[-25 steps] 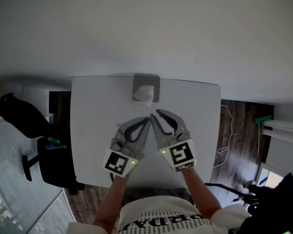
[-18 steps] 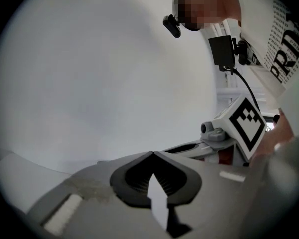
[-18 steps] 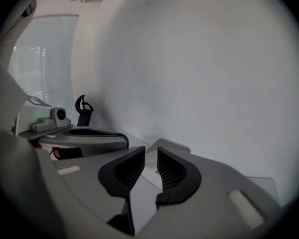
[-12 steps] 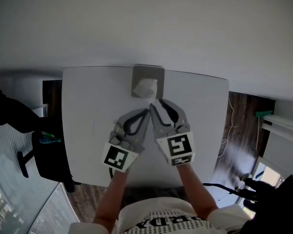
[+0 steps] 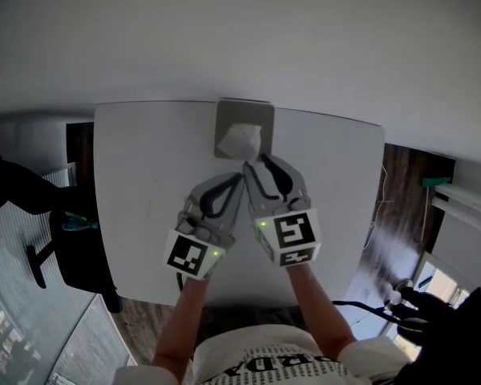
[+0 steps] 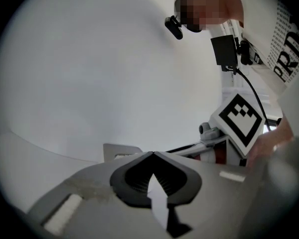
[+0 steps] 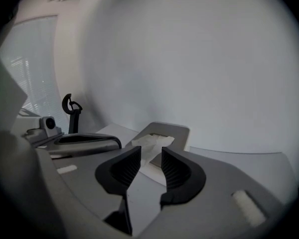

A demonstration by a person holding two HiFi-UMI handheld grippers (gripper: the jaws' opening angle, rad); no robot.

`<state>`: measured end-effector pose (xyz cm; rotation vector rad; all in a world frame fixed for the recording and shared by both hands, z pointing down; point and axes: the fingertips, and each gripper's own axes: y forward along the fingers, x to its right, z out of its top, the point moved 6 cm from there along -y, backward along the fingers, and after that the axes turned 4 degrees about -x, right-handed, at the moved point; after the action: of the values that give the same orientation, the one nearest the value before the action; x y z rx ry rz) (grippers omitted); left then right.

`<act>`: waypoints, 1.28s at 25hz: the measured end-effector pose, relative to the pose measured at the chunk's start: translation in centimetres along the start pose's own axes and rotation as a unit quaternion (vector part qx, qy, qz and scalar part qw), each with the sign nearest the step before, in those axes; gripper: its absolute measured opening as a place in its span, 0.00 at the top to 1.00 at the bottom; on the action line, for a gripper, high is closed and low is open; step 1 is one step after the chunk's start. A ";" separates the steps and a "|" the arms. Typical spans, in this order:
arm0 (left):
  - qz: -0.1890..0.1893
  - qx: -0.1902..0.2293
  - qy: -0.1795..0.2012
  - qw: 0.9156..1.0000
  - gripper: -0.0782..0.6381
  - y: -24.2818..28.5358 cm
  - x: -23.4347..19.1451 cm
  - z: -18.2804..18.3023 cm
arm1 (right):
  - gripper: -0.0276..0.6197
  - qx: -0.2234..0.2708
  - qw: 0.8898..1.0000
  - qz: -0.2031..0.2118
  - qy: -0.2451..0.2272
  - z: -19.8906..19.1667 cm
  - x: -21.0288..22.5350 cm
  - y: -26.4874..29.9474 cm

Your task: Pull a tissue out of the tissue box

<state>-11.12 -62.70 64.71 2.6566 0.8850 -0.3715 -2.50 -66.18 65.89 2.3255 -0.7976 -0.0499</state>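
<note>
A grey tissue box (image 5: 244,119) stands at the far edge of the white table (image 5: 144,183), with a white tissue (image 5: 240,140) sticking up from its slot. My right gripper (image 5: 255,164) is just short of the box, and its jaws are opening with nothing between them. In the right gripper view the tissue (image 7: 150,142) and box (image 7: 172,131) show beyond the right gripper (image 7: 150,157). My left gripper (image 5: 240,178) is beside it, a little further back, with its jaws shut and empty. In the left gripper view, a corner of the box (image 6: 118,150) shows past the left gripper (image 6: 152,154).
A white wall rises right behind the table. A black office chair (image 5: 20,195) stands off the table's left side. Dark wooden floor (image 5: 401,191) and black cables (image 5: 385,305) lie to the right. The person stands at the near table edge.
Both grippers have come down and forward toward the tissue box. The right gripper's tips now sit just short of the tissue.
</note>
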 end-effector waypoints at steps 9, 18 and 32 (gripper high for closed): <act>-0.004 -0.005 -0.008 1.000 0.90 0.2 -0.1 -0.9 | 0.76 -0.013 1.000 -0.015 0.018 -1.0 0.6 0.9; -0.005 -0.007 -0.011 1.000 0.90 0.3 -0.3 -1.0 | 0.94 -0.019 0.999 -0.035 -0.008 -0.3 0.8 1.2; -0.006 -0.002 -0.012 1.000 0.90 0.2 -0.4 -0.7 | 0.94 -0.013 0.998 -0.056 -0.020 -0.2 1.0 1.0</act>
<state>-11.24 -62.78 65.56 2.6394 0.8942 -0.4036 -2.19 -67.22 66.86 2.3480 -0.6819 -0.1550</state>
